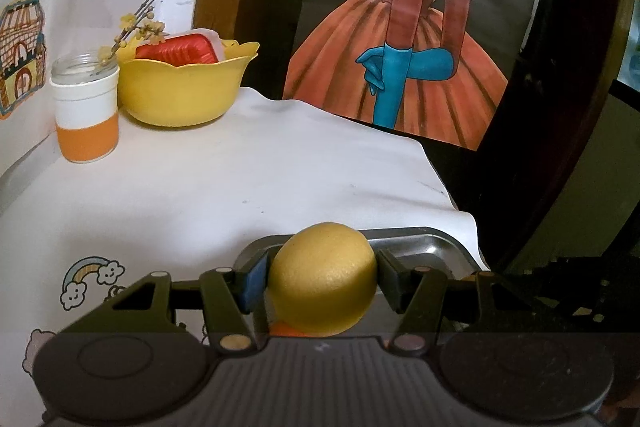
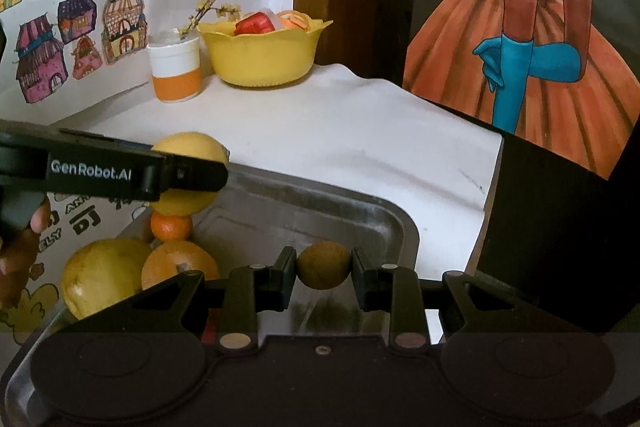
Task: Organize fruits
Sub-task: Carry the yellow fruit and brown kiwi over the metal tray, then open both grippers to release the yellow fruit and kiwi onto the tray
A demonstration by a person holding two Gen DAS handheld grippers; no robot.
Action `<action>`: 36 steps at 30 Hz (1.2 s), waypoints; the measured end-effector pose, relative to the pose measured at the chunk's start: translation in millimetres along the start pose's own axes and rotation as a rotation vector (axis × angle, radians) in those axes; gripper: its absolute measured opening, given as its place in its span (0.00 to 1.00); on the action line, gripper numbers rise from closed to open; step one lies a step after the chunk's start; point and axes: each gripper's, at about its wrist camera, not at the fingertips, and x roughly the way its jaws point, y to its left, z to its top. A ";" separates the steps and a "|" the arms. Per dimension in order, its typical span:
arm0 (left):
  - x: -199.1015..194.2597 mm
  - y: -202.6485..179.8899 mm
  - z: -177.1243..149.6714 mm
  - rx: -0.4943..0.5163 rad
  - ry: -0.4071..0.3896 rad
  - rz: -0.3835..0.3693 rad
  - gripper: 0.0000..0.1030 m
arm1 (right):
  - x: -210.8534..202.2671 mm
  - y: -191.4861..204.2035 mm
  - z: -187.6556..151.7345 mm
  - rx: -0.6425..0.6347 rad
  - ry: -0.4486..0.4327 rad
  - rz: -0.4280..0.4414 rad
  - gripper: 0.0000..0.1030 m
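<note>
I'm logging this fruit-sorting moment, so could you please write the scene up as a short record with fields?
left gripper: shut on a yellow lemon, raised above the metal tray
right gripper: shut on a small brownish-yellow fruit over the tray
fruit at tray's left end: large yellow fruit, orange, small mandarin
back of table: yellow bowl, already holding items; jar with flower sprigs beside it
surface: white tablecloth

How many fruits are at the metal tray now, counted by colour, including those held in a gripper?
Yellow: 2, one lemon in the left gripper, one large yellow fruit in the tray
Orange: 2
Brownish-yellow: 1, small round fruit in the right gripper
Total: 5
</note>
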 end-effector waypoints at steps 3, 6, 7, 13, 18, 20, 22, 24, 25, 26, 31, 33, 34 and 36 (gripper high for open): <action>0.5 -0.5 0.4 0.004 0.001 0.002 0.60 | 0.8 -0.7 -2.5 0.007 0.004 0.001 0.31; 0.9 -2.0 0.2 0.012 0.002 0.004 0.60 | 1.8 -0.3 -4.1 0.012 0.007 0.002 0.31; 1.0 -2.3 0.1 0.014 0.002 0.005 0.60 | 2.3 -0.2 -4.4 0.014 0.008 0.003 0.31; 2.1 -5.3 -0.2 0.039 0.006 0.018 0.60 | 3.8 0.1 -8.8 0.016 0.018 0.005 0.31; 1.9 -7.9 -0.6 0.055 0.009 0.022 0.60 | 3.8 0.3 -11.0 0.009 0.021 0.001 0.31; 2.0 -8.7 -0.6 0.058 0.009 0.024 0.60 | 3.9 0.5 -11.6 0.011 0.022 0.000 0.32; 2.1 -9.5 -0.9 0.061 0.010 0.024 0.61 | 4.3 1.0 -12.5 0.013 0.024 0.000 0.33; 2.5 -10.9 -0.7 0.066 0.012 0.023 0.61 | 4.9 1.2 -13.2 0.013 0.028 0.001 0.34; 2.5 -11.4 -0.4 0.068 0.011 0.021 0.61 | 4.8 1.0 -14.4 0.012 0.029 0.002 0.34; 2.0 -12.0 -0.5 0.070 0.009 0.017 0.60 | 4.8 0.9 -14.8 0.011 0.028 0.001 0.35; -0.4 -16.3 0.0 0.081 0.003 0.001 0.60 | 3.9 0.5 -15.1 0.019 0.026 -0.001 0.41; -0.3 -16.5 -0.3 0.076 0.008 -0.002 0.61 | 2.8 0.3 -16.0 0.022 0.025 -0.001 0.45; -0.2 -16.3 -0.5 0.072 0.013 0.004 0.64 | 2.3 0.4 -16.2 0.023 0.024 -0.002 0.48; -0.1 -13.7 -0.5 0.063 0.016 0.015 0.68 | -0.3 0.7 -17.1 0.029 0.017 0.005 0.52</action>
